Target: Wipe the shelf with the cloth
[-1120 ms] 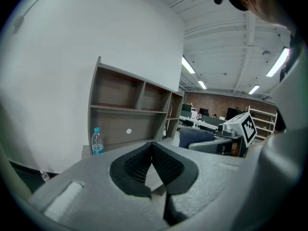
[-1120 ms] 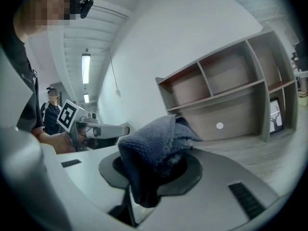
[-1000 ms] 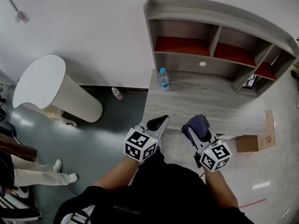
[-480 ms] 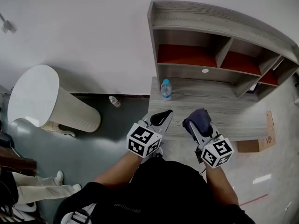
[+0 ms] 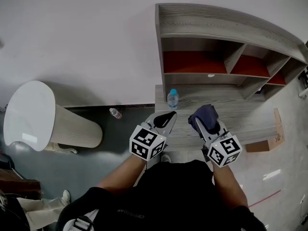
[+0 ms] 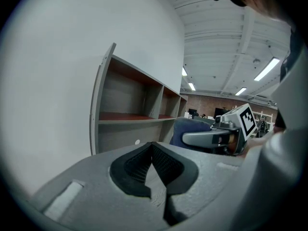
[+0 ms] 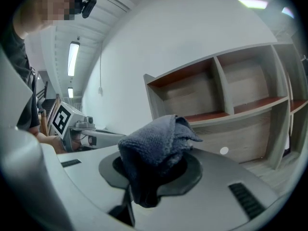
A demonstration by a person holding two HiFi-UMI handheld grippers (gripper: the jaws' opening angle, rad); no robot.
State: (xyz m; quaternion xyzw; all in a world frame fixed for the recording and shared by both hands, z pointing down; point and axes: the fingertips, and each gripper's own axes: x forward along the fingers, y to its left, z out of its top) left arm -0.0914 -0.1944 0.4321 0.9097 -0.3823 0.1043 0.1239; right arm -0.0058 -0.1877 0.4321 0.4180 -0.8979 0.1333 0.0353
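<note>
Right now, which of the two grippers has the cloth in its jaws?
The right gripper: its jaws are shut on the dark blue cloth. The left gripper has its jaws together with nothing between them.

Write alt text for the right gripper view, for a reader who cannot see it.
The right tongs are shut on a bunched dark blue cloth, held up before a grey shelf with reddish boards against a white wall. The left tongs show at left.

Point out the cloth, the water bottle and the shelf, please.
cloth (image 5: 204,113), head view, bunched top fold
water bottle (image 5: 173,100), head view, clear body
shelf (image 5: 216,22), head view, grey top board
</note>
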